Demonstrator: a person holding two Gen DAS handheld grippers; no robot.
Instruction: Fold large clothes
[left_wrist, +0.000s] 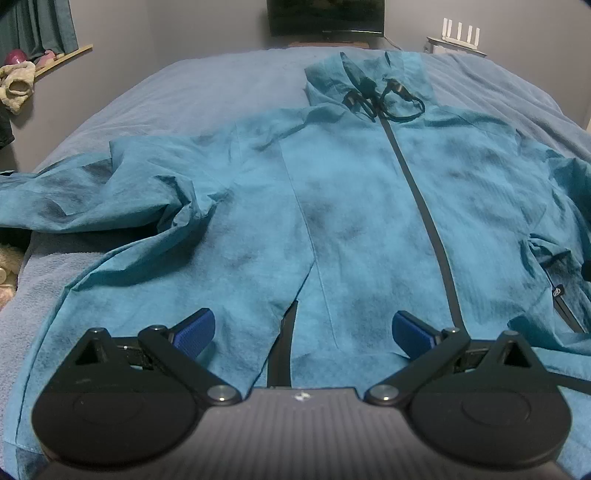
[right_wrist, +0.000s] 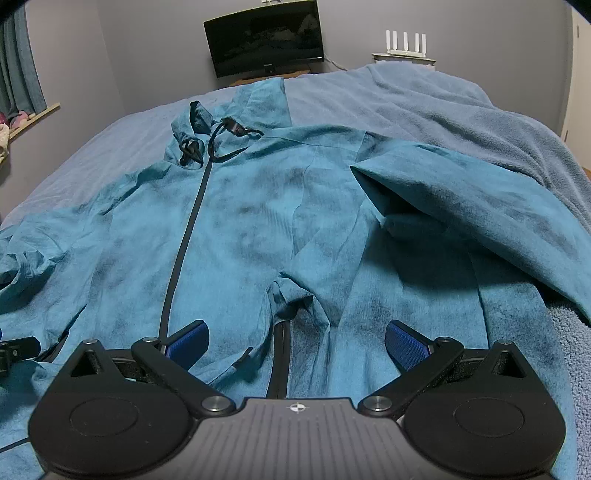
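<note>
A teal hooded jacket (left_wrist: 351, 206) lies front up on the bed, its dark zipper (left_wrist: 424, 221) closed, its hood and black drawcords (left_wrist: 384, 99) at the far end. Its one sleeve (left_wrist: 92, 192) stretches out to the left. My left gripper (left_wrist: 301, 328) hovers open over the lower hem, left of the zipper, near a dark pocket slit (left_wrist: 286, 343). In the right wrist view the same jacket (right_wrist: 240, 229) shows its other sleeve (right_wrist: 480, 214) spread to the right. My right gripper (right_wrist: 295, 339) stands open above the hem by a pocket zip (right_wrist: 280, 354). Nothing is between either pair of pads.
A blue blanket (right_wrist: 443, 110) covers the bed (left_wrist: 184, 92) and bunches at the far right. A dark screen (right_wrist: 264, 40) and a white router (right_wrist: 404, 42) stand by the far wall. A curtain (left_wrist: 37, 26) and sill clutter are at the left. The left gripper's edge (right_wrist: 14, 350) shows at left.
</note>
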